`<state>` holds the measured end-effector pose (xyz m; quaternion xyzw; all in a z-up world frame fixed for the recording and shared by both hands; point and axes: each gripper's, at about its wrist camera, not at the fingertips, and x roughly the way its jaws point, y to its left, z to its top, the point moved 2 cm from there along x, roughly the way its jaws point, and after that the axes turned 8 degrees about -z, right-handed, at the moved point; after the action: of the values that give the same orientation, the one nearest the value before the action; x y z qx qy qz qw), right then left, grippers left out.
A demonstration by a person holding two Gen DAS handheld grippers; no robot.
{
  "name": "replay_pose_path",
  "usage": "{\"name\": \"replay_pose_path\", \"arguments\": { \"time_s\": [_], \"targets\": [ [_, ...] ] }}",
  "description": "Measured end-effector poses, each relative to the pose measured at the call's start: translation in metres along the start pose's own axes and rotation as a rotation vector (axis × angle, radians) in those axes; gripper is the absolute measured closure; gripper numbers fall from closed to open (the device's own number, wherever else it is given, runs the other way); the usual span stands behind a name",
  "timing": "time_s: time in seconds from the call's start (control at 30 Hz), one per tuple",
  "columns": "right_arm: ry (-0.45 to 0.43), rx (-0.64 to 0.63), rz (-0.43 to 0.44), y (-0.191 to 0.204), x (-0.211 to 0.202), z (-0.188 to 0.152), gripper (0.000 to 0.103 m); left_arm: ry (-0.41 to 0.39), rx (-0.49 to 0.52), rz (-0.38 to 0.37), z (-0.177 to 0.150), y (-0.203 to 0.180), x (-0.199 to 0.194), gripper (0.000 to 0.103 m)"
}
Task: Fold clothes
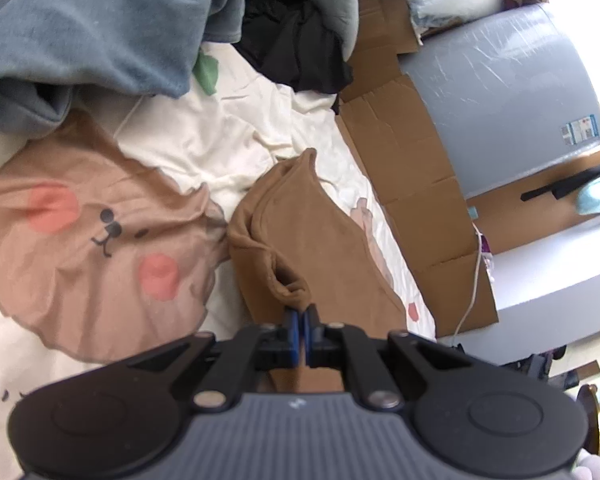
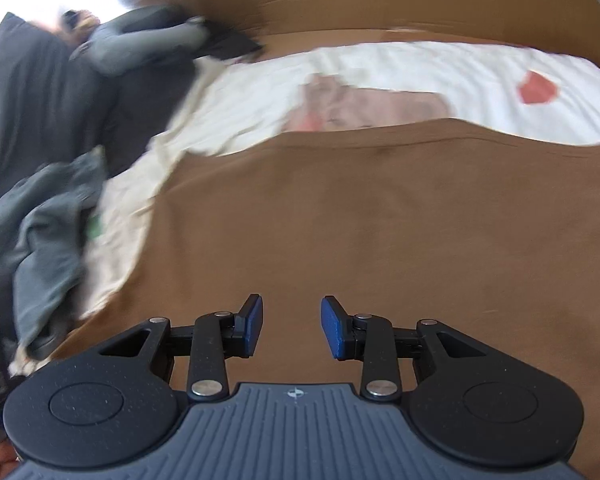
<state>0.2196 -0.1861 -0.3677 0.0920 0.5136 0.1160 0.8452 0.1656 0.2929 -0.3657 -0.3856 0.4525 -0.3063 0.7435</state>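
The left claw (image 1: 300, 326) is clamped on a rolled edge of the soft brown fabric garment (image 1: 300, 236), which stretches ahead of it over the cream printed bed sheet (image 1: 204, 136). The right claw (image 2: 292, 326) hangs with its blue pads apart above the same garment. Beyond, left, lies a crumpled grey-blue sweatshirt (image 1: 100, 20).
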Motion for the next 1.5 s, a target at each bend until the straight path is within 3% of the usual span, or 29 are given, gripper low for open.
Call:
{"name": "replay_pose_path", "arguments": {
  "time_s": [0.27, 0.53, 0.7, 1.1, 1.23, 1.33, 1.4, 1.5],
  "targets": [
    [0.039, -0.23, 0.123, 0.085, -0.002, -0.032, 0.063, -0.004, 0.015, -0.02, 0.007, -0.009, 0.003, 0.101],
    [0.057, -0.324, 0.195, 0.136, 0.005, -0.05, 0.054, -0.009, -0.011, -0.034, 0.01, -0.008, 0.003, 0.101],
    [0.013, -0.425, 0.189, 0.163, 0.003, -0.051, 0.044, -0.006, -0.005, -0.066, 0.012, -0.016, 0.001, 0.102],
    [-0.108, -0.566, 0.08, 0.189, 0.008, -0.049, 0.044, 0.006, -0.015, -0.114, 0.016, -0.025, 0.007, 0.102],
    [-0.113, -0.583, 0.076, 0.197, 0.015, -0.052, 0.045, 0.012, -0.026, -0.124, 0.017, -0.025, 0.009, 0.102],
    [-0.123, -0.579, 0.08, 0.203, 0.017, -0.055, 0.052, 0.019, -0.023, -0.13, 0.017, -0.027, 0.008, 0.102],
    [-0.134, -0.587, 0.043, 0.206, 0.019, -0.059, 0.092, 0.017, -0.032, -0.122, 0.019, -0.025, 0.007, 0.102],
    [-0.129, -0.536, 0.042, 0.202, 0.02, -0.058, 0.096, 0.033, -0.051, -0.124, 0.022, -0.023, 0.006, 0.102]
  ]
}}
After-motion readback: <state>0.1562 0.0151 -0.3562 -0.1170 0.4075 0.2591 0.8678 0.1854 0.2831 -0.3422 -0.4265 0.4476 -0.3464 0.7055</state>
